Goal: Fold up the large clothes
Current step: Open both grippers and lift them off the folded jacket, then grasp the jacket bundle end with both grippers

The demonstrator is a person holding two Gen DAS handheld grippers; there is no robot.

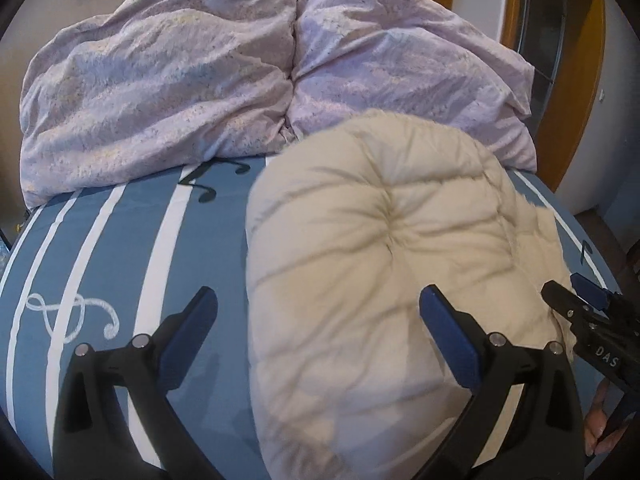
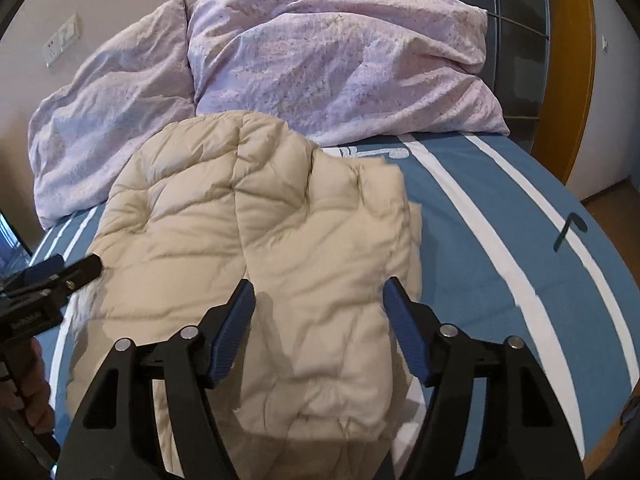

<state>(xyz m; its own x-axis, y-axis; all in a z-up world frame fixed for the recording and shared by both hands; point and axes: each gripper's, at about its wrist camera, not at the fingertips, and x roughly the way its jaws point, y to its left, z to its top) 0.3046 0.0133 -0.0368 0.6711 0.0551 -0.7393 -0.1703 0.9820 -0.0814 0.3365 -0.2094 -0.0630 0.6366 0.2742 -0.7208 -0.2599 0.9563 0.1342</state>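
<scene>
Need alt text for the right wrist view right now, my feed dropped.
A beige quilted puffer jacket lies folded on a blue, white-striped bedsheet, with the open right tongs above its near end, holding nothing. Two lilac pillows lie behind it; the left tongs reach in at the left edge.

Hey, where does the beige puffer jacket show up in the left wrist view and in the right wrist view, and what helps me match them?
Left wrist view: the beige puffer jacket fills the centre and right, partly between the open jaws of the left gripper.
Right wrist view: it lies centre-left, running under the open right gripper.
Shared landmark: the lilac pillows behind the jacket, on the blue striped bedsheet.
</scene>
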